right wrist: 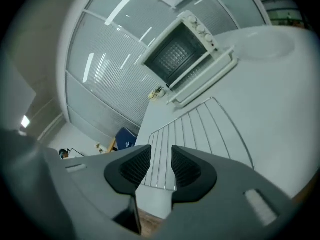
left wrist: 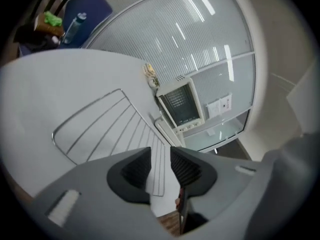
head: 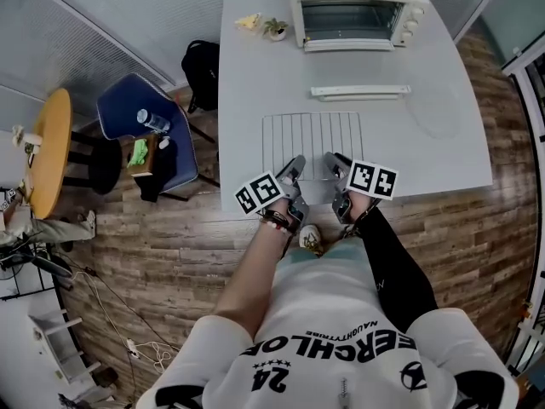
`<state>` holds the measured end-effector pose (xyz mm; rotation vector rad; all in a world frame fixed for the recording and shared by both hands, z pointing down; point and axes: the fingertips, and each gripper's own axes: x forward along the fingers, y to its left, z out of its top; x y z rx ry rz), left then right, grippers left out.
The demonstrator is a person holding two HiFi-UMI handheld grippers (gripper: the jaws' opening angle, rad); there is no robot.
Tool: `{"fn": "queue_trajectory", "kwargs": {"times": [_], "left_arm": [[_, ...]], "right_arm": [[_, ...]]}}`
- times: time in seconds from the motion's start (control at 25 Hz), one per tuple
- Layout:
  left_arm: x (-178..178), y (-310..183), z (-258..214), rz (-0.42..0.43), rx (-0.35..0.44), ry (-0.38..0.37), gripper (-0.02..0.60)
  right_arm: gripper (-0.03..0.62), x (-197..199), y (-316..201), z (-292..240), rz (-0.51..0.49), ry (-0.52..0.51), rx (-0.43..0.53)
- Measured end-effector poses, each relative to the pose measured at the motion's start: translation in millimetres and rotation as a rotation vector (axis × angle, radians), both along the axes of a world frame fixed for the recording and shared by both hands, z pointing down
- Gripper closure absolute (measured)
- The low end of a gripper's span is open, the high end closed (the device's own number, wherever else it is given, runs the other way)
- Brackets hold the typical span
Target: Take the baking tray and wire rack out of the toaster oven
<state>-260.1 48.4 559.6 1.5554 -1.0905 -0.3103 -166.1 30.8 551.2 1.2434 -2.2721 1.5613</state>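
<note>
Head view: wire rack (head: 312, 139) flat on the table (head: 247, 83), out of the toaster oven (head: 353, 7). Narrow white tray (head: 360, 93) between the two. Left gripper (head: 295, 167) and right gripper (head: 335, 162) over the rack's near edge.

Left gripper view: jaws apart, gripping nothing, rack showing through the gap.

Right gripper view: gaping too, empty, just above the rack's near edge.

The pale grey table (head: 255, 83) carries the toaster oven (head: 353, 7) at its far edge, with its door folded down toward the near side. A small potted plant (head: 276, 29) and a yellow object (head: 249, 22) sit just left of the oven. The wire rack (head: 311, 139) lies flat by the near edge, and a shallow tray (head: 439, 109), faint against the top, lies to its right.
</note>
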Motion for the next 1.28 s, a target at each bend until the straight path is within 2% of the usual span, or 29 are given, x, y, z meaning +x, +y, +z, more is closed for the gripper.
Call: {"fn": "queue_trajectory", "kwargs": {"times": [0.24, 0.76, 1.04, 1.16, 1.28], "left_arm": [[-19.2, -25.5, -36.4, 0.015, 0.103, -0.219, 0.446], [-53.5, -56.2, -132.4, 0.023, 0.389, -0.733, 0.446], [-57.7, -51.5, -179.7, 0.030, 0.529, -0.949, 0.446], [-52.4, -49.4, -205.6, 0.025, 0.623, -1.060, 0.446], [-37.9, -46.5, -232.5, 0.024, 0.697, -1.069, 0.437]], "right_arm": [[0.484, 6.4, -26.8, -34.1, -0.042, 0.168, 0.180], [0.484, 22.9, -53.2, -117.6, -0.084, 0.494, 0.553], [0.484, 38.6, -51.2, -161.4, -0.034, 0.605, 0.692], [0.484, 45.3, -45.7, -178.8, -0.012, 0.621, 0.736], [0.484, 54.5, -38.7, -202.5, 0.003, 0.630, 0.810]]}}
